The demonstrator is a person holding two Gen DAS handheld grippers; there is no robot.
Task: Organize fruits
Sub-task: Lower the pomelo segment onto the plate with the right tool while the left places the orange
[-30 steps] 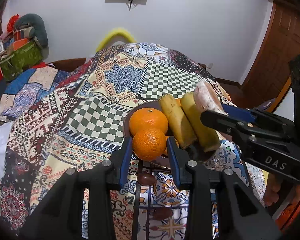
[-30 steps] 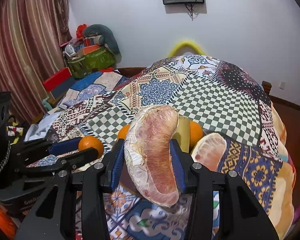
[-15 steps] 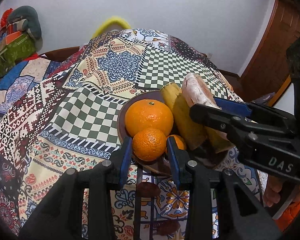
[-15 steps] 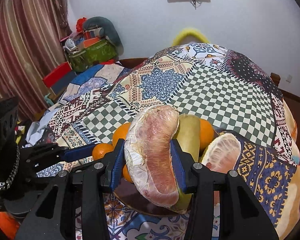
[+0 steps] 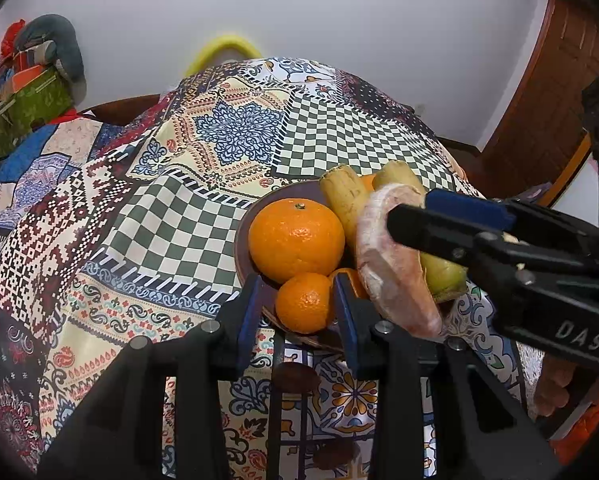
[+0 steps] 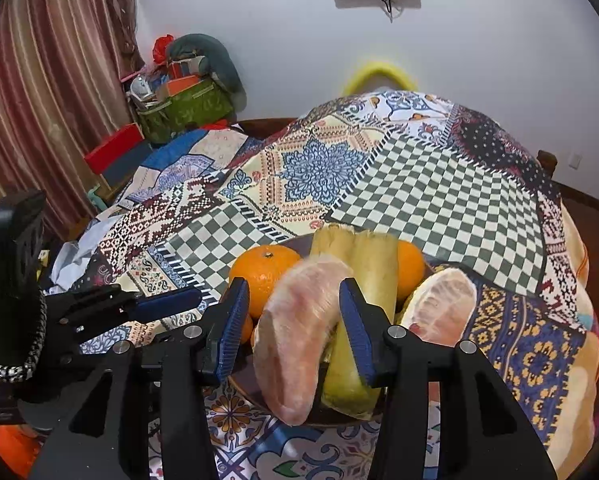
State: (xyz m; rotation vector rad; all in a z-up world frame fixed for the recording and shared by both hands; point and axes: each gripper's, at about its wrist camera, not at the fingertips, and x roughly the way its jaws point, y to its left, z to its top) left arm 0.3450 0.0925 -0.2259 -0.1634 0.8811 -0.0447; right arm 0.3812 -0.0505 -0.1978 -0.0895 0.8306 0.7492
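Observation:
A brown plate (image 5: 245, 236) on the patchwork cloth holds a large orange (image 5: 296, 240), two yellow bananas (image 5: 345, 196) and a further orange behind them (image 6: 409, 266). My left gripper (image 5: 295, 306) is open around a small orange (image 5: 304, 301) that rests at the plate's near rim. My right gripper (image 6: 293, 320) is open, with a gap on its left side, around a wrapped pink pomelo wedge (image 6: 295, 336) that lies on the plate against the bananas; the wedge also shows in the left wrist view (image 5: 391, 268). A second pomelo wedge (image 6: 439, 304) lies right of the plate.
The table under the patchwork cloth (image 5: 203, 216) drops away at the left and far sides. A green bag with clutter (image 6: 187, 104) and red boxes (image 6: 113, 152) stand at the back left. A wooden door (image 5: 547, 100) is at the right.
Both grippers moved down onto the plate. The right jaws opened and the pomelo wedge tilted left onto the plate. The left jaws opened off the small orange.

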